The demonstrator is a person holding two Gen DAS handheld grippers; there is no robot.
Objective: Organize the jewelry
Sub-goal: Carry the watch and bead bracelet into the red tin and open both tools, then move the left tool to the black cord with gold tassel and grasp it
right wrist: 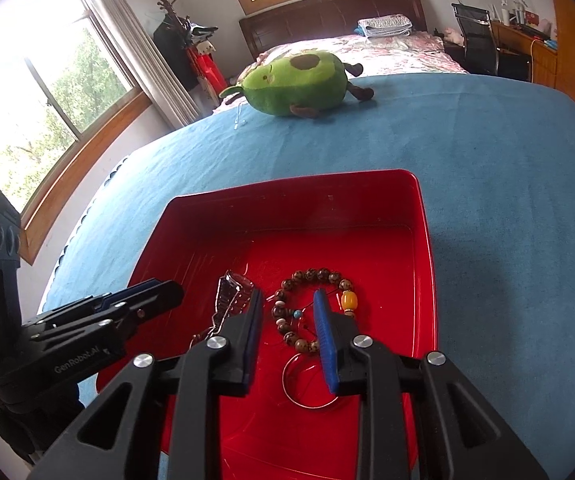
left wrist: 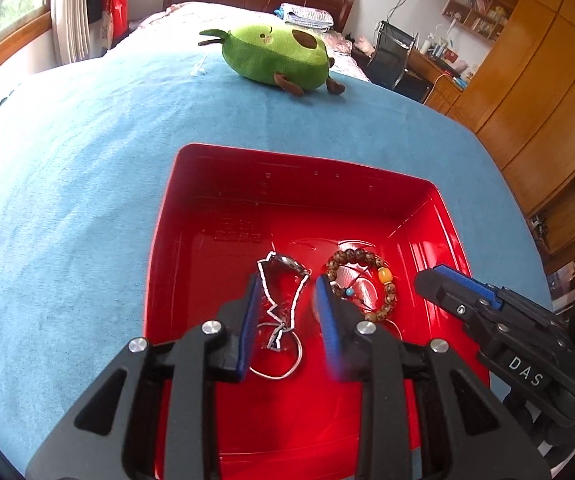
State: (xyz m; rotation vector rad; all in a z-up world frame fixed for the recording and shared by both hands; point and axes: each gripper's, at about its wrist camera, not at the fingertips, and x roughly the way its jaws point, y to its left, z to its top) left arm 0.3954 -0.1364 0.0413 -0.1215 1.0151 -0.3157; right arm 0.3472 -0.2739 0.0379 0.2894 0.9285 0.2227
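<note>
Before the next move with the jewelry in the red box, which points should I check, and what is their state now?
1. Left gripper open: ok.
2. Right gripper open: ok.
3. Watch lies between the left fingers, not clamped: ok.
4. Bead bracelet lies in the red box, ahead of the right gripper: ok.
5. Thin silver ring free of the bracelet: cannot tell.
6. The two grippers apart, not touching: ok.

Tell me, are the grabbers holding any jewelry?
No. The left gripper and right gripper both hang open above the red plastic box, gripping nothing.
</note>
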